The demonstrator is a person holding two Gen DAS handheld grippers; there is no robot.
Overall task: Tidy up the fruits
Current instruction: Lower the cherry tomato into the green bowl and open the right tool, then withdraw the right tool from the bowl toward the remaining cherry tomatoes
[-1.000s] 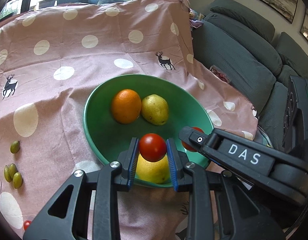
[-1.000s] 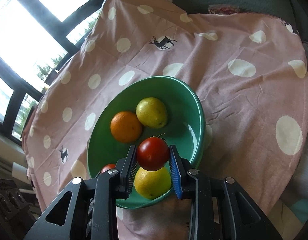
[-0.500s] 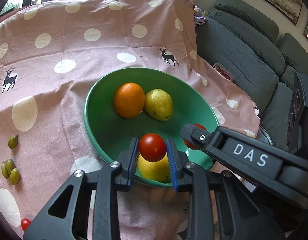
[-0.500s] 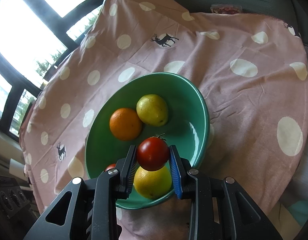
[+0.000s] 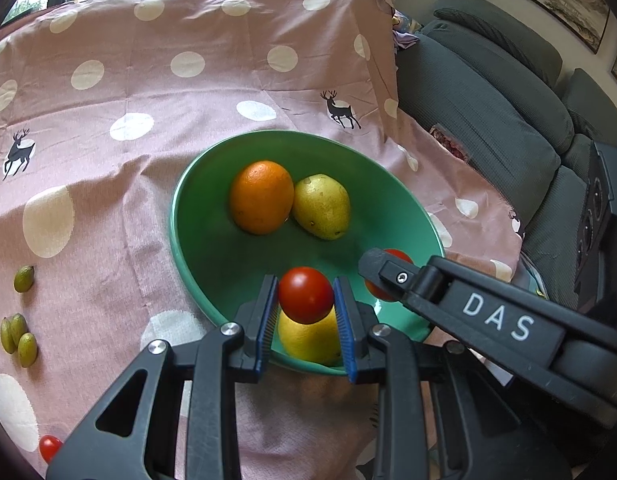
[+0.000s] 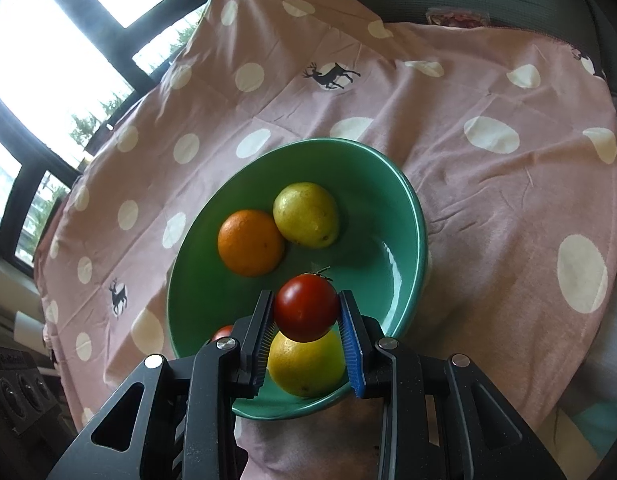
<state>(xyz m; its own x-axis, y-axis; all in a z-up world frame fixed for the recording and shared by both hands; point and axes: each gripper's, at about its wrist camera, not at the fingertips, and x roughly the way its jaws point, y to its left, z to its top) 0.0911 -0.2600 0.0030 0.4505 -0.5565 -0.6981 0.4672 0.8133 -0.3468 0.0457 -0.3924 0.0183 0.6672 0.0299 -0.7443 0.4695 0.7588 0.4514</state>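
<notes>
A green bowl (image 5: 196, 240) (image 6: 404, 200) sits on the pink dotted cloth and holds an orange (image 5: 261, 197) (image 6: 250, 242), a pear (image 5: 321, 206) (image 6: 306, 214) and a lemon (image 5: 308, 340) (image 6: 306, 364). My left gripper (image 5: 305, 306) is shut on a small red tomato (image 5: 305, 294), above the bowl's near rim and the lemon. My right gripper (image 6: 306, 318) is shut on a larger red tomato (image 6: 306, 307), also over the lemon. The right gripper also shows in the left wrist view (image 5: 384, 276), close on the right. The left gripper's tomato peeks out in the right wrist view (image 6: 222, 333).
Several green olives (image 5: 18, 338) and one apart (image 5: 24, 278) lie on the cloth at the left. Another small red tomato (image 5: 49, 447) lies at the near left. A grey sofa (image 5: 488, 92) stands to the right, beyond the cloth's edge.
Both grippers have moved slightly forward over the bowl's near rim, each still holding its tomato. The bowl's fruit has not moved.
</notes>
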